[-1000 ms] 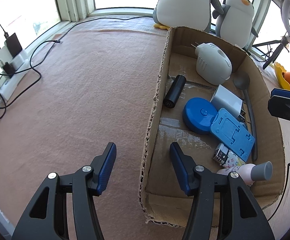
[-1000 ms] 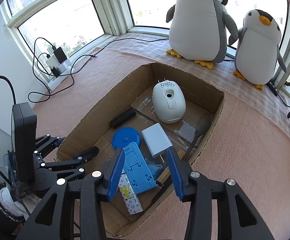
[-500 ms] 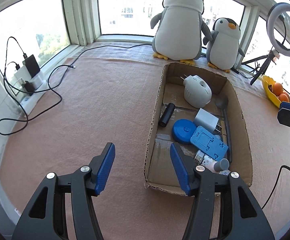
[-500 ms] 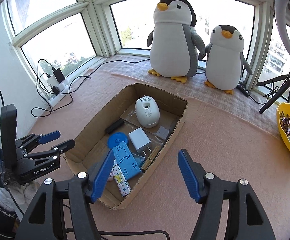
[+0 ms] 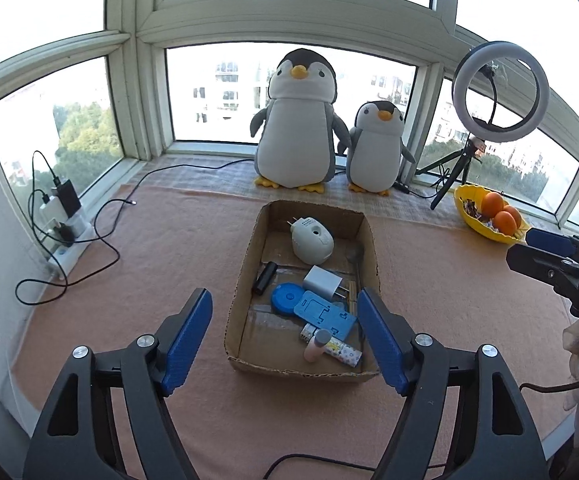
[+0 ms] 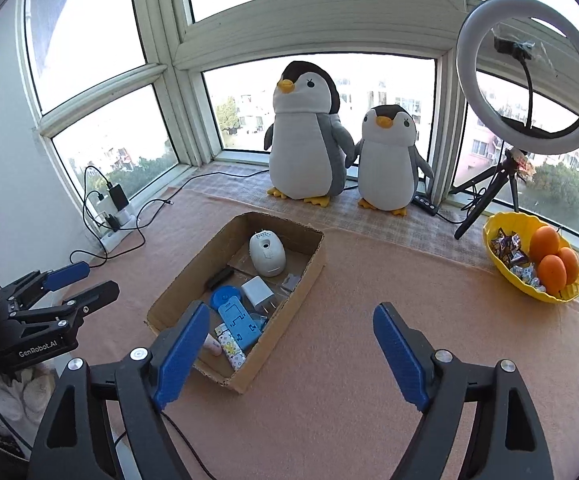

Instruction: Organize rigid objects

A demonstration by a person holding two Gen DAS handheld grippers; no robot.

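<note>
- Both grippers have lifted back from the cardboard box (image 5: 245, 280) since a second ago, and the window and penguins now show.
- Box sits on the pink mat (image 5: 161, 248), holding a white plug-in device (image 5: 312, 239), charger (image 5: 322, 282), blue disc (image 5: 286, 298), blue stand (image 5: 323, 314) and a small bottle (image 5: 316, 345).
- Left gripper (image 5: 285, 336) tilts down toward the box, jaws opening, nothing between them.
- Right gripper (image 6: 285, 352) tilts down too, jaws opening and empty.
- "GenRobot.AI" reads on the left gripper's body; the patterned tube's (image 6: 231, 346) print is probably a logo, too small to read.
</note>
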